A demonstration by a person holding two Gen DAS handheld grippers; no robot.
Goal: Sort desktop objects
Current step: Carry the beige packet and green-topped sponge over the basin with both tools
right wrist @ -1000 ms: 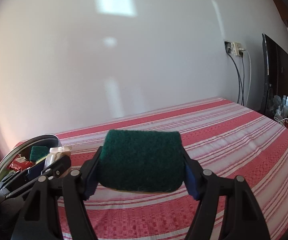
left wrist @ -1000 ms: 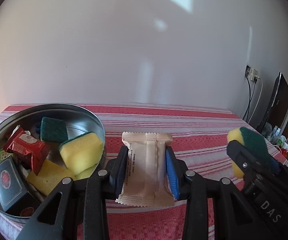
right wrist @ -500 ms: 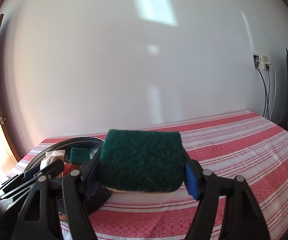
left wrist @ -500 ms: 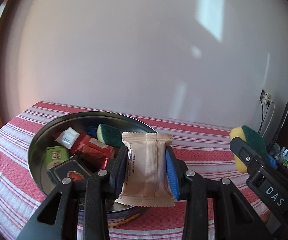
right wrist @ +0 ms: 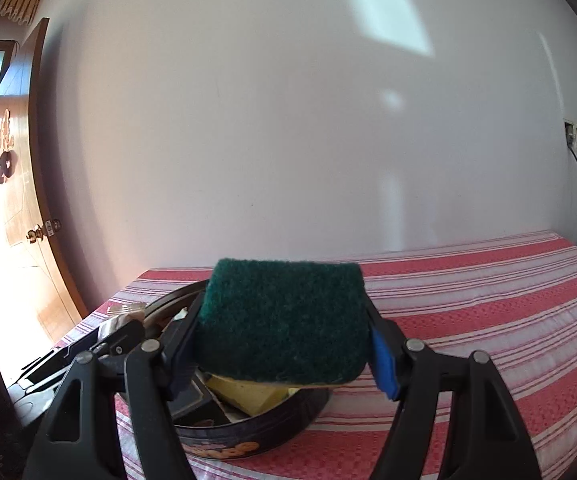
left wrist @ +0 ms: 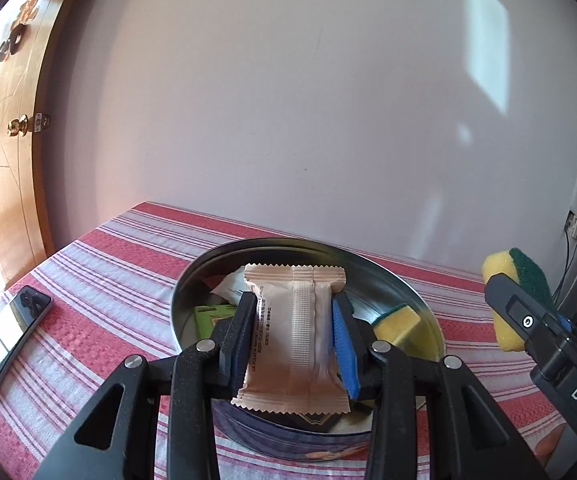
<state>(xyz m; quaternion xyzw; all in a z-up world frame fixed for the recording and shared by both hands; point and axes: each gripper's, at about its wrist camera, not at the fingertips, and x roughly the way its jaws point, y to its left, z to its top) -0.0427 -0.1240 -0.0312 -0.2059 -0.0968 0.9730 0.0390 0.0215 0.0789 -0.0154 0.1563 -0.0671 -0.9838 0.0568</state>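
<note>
My left tool [left wrist: 294,338] grips one beige packet [left wrist: 294,340] over tin [left wrist: 408,292]; right tool [right wrist: 284,346] grips one sponge [right wrist: 284,320].

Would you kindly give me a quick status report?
Left gripper shut on packet, over tin. Right gripper shut on sponge. Nothing blocking.

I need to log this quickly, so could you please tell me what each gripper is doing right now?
Left gripper: closed on the beige snack packet, above the round tin.
Right gripper: closed on the green-topped yellow sponge.
</note>
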